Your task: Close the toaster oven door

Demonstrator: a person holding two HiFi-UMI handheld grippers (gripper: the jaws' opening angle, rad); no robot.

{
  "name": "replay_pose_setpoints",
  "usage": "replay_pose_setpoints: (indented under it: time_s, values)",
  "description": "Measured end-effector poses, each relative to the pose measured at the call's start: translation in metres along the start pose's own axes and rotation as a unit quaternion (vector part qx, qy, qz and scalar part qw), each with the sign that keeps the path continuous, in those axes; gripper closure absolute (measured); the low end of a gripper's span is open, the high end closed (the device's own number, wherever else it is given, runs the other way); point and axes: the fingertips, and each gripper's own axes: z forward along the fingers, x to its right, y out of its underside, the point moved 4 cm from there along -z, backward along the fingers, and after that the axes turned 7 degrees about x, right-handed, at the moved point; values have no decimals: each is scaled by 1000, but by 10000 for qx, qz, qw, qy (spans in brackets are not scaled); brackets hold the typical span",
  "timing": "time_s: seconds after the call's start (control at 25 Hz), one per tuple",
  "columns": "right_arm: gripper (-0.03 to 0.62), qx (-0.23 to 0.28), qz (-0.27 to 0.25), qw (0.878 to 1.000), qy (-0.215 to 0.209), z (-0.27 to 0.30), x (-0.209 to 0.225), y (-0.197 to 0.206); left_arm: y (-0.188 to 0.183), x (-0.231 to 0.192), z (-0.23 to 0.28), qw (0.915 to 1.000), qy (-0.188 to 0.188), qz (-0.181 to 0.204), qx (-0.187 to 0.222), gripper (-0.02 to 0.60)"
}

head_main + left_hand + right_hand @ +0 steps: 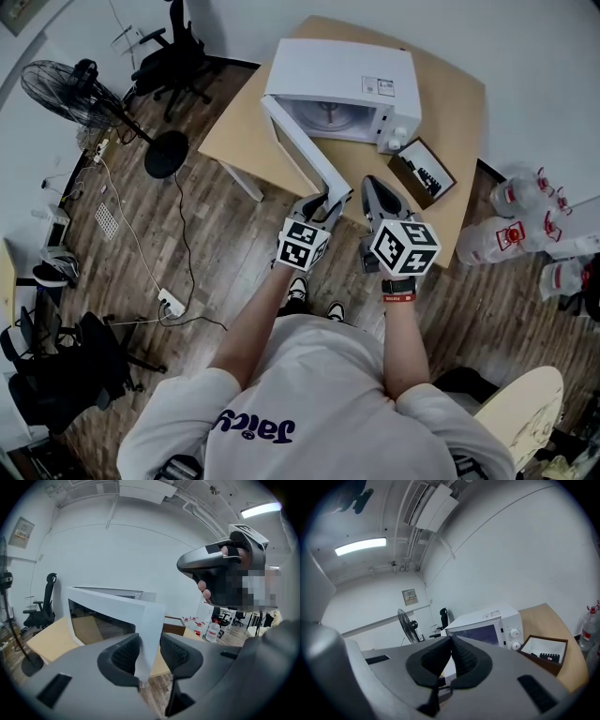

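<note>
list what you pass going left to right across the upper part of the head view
black round standing fan → white boxy toaster oven → shallow dark brown wooden box → clear plastic water bottles

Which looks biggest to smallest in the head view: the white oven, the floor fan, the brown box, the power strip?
1. white oven
2. floor fan
3. brown box
4. power strip
Fan and strip sit on the floor, farther from the camera, so they look smaller.
</note>
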Motion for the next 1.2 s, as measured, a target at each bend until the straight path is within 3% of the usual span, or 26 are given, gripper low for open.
replay_pose_setpoints:
  time_s: [1.2]
  values:
    - [579,71,18,9994,336,6,28,-7,-11,6,40,9998,138,95,-110,436]
